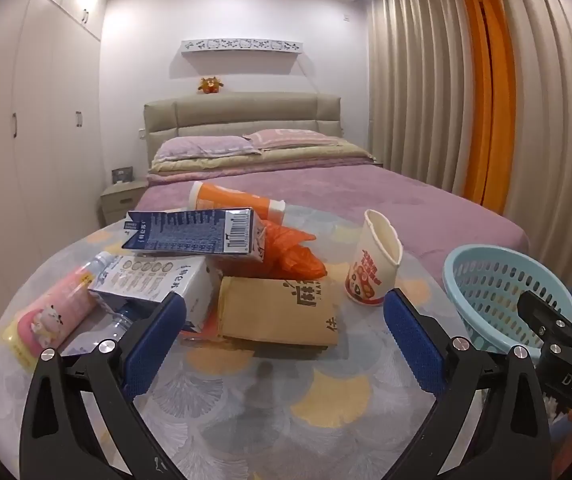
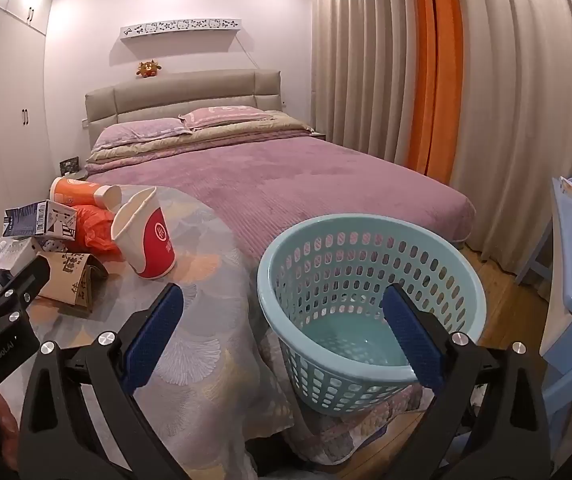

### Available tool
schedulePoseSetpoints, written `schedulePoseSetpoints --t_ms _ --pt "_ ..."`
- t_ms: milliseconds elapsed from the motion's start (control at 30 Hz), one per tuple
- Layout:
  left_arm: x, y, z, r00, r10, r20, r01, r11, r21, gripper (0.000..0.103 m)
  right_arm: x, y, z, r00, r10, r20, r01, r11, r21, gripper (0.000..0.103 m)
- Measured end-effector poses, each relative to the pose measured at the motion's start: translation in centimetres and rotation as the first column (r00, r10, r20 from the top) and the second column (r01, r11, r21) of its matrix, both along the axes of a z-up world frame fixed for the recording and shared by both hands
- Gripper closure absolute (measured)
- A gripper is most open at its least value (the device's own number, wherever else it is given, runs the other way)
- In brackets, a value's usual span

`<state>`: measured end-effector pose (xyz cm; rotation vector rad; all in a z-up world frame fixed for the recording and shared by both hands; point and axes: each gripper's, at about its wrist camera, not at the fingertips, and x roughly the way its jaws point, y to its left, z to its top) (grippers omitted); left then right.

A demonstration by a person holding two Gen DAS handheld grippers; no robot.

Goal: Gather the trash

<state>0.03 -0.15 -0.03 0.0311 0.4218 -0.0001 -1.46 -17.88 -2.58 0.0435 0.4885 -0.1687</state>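
Both grippers, left gripper (image 1: 284, 332) and right gripper (image 2: 282, 328), fingers spread, hold nothing. Trash pile mid-worktop (image 1: 246, 392); basket (image 2: 369, 280) at right edge, nothing inside. Take standing paper cup (image 1: 373, 264) first: free of pile, nearest basket, pinch rim gently.

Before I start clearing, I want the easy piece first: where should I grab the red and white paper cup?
Pinch the red and white paper cup across its wall just below the dented rim, coming from the front with the left hand-held gripper; it stands upright, apart from the pile.
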Motion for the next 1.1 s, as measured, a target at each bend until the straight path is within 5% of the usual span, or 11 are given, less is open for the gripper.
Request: schedulePoseSetpoints --t_ms 500,1100 --pt "-0.1 -2.0 -0.4 1.000 -0.012 0.006 0.012 1.000 -0.020 0.007 -0.3 -0.1 0.1 1.000 0.000 0.022 0.000 1.000 -0.004 0.008" --pt "-0.5 0.6 -0.1 1.000 -0.002 0.019 0.003 0.998 -0.058 0.007 -0.1 -0.6 0.3 1.000 -0.001 0.025 0.001 1.000 0.007 0.008"
